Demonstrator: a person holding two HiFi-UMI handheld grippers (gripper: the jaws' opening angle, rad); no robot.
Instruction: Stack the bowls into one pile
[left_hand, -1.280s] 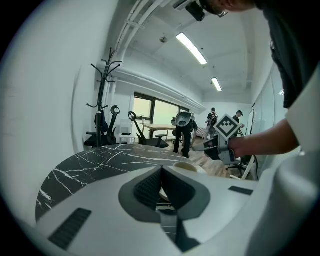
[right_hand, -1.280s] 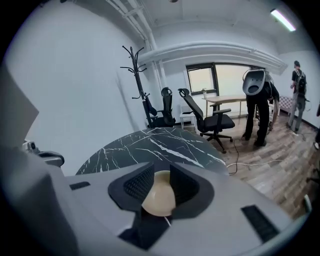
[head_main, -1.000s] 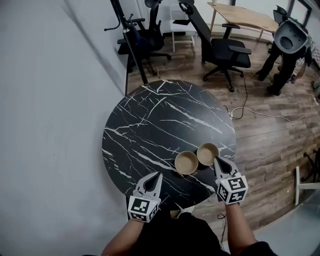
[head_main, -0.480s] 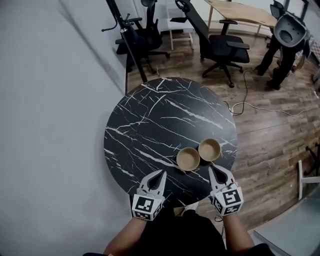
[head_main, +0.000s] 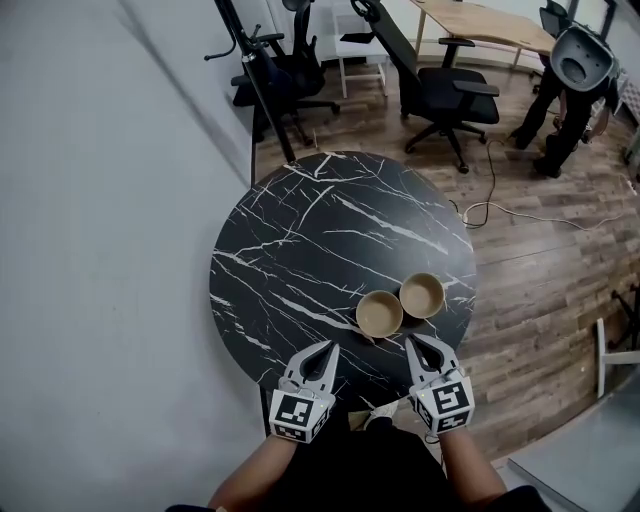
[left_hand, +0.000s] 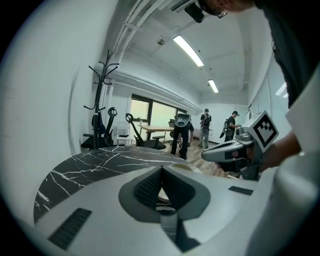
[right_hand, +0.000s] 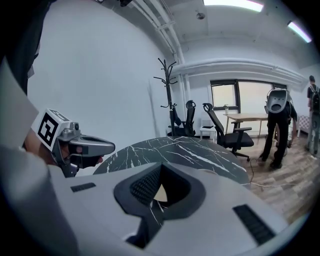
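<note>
no legible text, brand, number or sign in any view. only printed marks: black-and-white square code patterns on the left marker cube (head_main: 297, 415) of the left tongs (head_main: 325, 348) and on the right marker cube (head_main: 447, 402) of the right tongs (head_main: 418, 343); blocks only, no letters or digits in them.

glossy blk marble-look table (head_main: 300, 250), matt bowls (head_main: 379, 314), wood flr (head_main: 540, 270)

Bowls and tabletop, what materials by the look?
The left tan round bowl and right tan round bowl: matte, even tan, no glare; wood, bamboo fibre or plastic, can't settle. The round black tabletop: white veining, faint sheen; marble or marble-look laminate.
</note>
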